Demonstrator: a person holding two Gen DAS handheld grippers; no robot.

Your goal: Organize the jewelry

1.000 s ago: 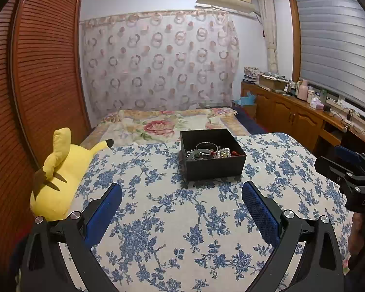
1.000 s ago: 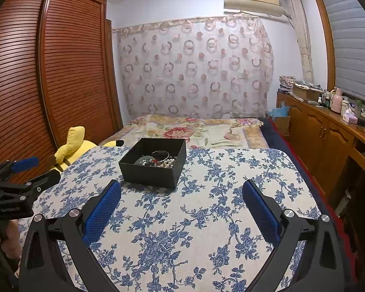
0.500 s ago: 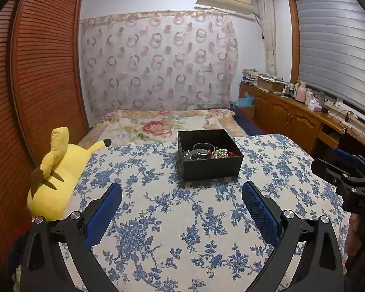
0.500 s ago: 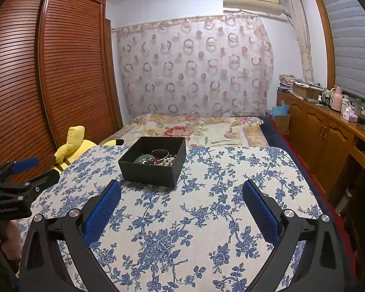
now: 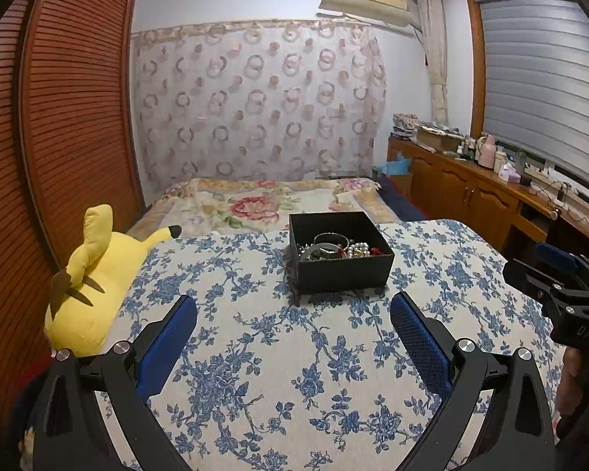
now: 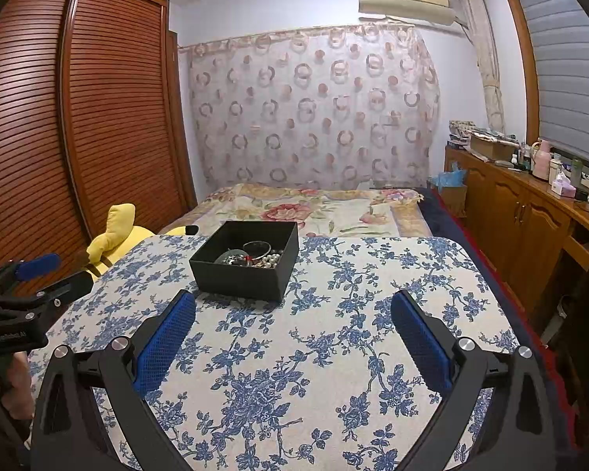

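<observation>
A black open box (image 5: 343,267) stands on the blue-flowered tablecloth (image 5: 278,353); it also shows in the right wrist view (image 6: 243,274). Inside lies a heap of jewelry (image 5: 333,249): a bangle, pearl beads, silver and red pieces, seen too in the right wrist view (image 6: 253,257). My left gripper (image 5: 293,337) is open and empty, a short way in front of the box. My right gripper (image 6: 293,337) is open and empty, in front of the box and to its right. Each gripper shows at the edge of the other's view.
A yellow plush toy (image 5: 94,282) lies at the table's left edge. A bed with a floral cover (image 5: 263,204) stands beyond the table. A slatted wooden wardrobe (image 6: 78,117) is on the left, a wooden counter with bottles (image 6: 530,204) on the right.
The left wrist view has drawn back slightly and risen; the box sits a little farther off. The right gripper has barely moved. Both stay open.
</observation>
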